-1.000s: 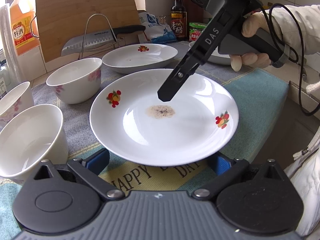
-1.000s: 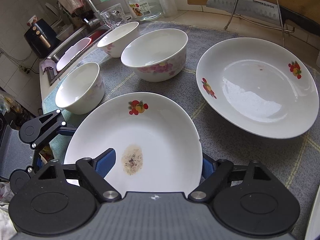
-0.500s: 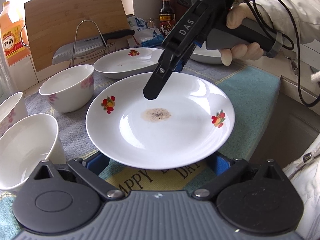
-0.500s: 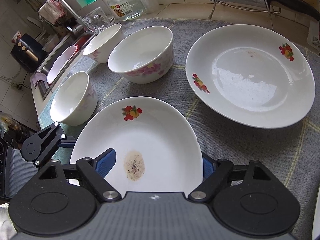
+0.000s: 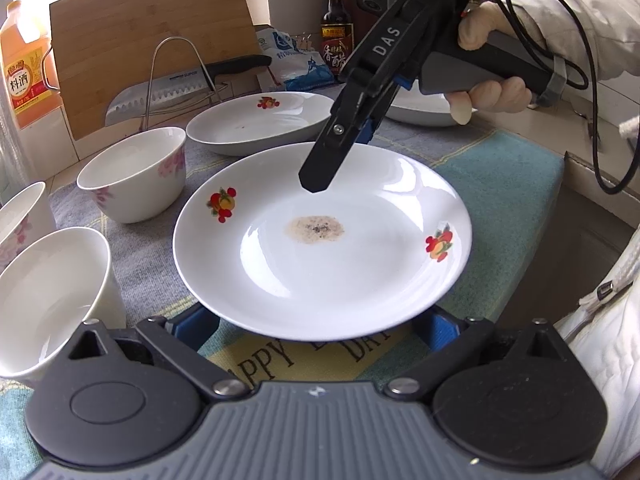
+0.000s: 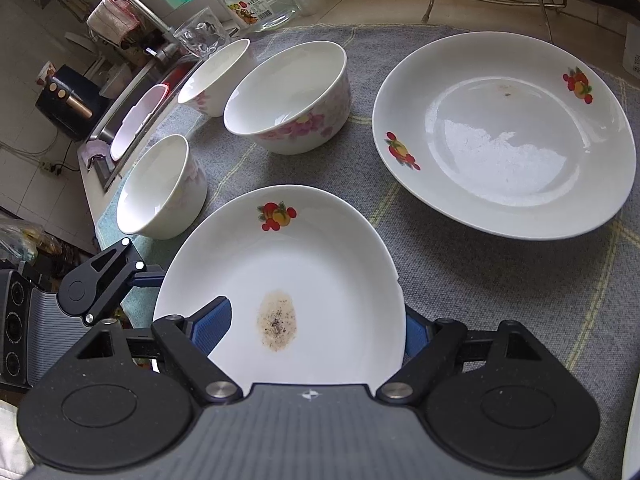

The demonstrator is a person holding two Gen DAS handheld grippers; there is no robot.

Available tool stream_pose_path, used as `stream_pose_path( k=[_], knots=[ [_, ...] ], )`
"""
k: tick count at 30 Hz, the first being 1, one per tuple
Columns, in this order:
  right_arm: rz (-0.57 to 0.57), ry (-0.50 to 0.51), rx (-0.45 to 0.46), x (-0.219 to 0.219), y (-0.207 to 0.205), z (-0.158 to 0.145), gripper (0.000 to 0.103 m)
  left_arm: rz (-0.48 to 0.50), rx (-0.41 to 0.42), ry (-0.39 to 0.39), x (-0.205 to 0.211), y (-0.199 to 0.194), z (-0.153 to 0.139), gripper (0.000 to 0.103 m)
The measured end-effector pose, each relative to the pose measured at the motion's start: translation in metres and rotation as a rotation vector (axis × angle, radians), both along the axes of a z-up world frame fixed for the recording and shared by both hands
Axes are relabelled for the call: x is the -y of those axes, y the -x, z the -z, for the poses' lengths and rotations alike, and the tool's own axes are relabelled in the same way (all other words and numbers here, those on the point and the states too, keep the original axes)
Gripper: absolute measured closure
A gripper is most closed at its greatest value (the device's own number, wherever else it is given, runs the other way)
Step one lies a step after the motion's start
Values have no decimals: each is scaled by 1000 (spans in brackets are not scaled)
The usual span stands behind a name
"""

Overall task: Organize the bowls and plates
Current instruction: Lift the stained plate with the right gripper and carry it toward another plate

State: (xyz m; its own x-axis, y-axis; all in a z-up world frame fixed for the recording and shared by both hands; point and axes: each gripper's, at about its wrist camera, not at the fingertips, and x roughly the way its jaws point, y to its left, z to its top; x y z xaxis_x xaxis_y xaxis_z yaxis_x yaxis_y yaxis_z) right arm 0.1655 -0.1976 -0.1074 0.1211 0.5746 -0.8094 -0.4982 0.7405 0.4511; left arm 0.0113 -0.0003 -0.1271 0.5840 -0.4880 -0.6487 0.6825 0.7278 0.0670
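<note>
Plate with a brown stain is straddled by the right gripper, one pad above its surface, one past its edge; the jaws are opening. The left gripper is spread beneath the plate's near rim. Beyond lie a second plate and three bowls on a grey mat.

Plates and bowls: glossy glazed ceramic. Mat: rough woven cloth. Cutting board: matt wood. Knife: polished steel.
</note>
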Motion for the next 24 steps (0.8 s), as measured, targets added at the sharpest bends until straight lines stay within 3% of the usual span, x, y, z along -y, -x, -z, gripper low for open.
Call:
stream_pose_path(
  k=[24],
  knots=[
    [52,-17,52,9,12,-17,9,13,-40,-15,8,-4,-17,2]
  ],
)
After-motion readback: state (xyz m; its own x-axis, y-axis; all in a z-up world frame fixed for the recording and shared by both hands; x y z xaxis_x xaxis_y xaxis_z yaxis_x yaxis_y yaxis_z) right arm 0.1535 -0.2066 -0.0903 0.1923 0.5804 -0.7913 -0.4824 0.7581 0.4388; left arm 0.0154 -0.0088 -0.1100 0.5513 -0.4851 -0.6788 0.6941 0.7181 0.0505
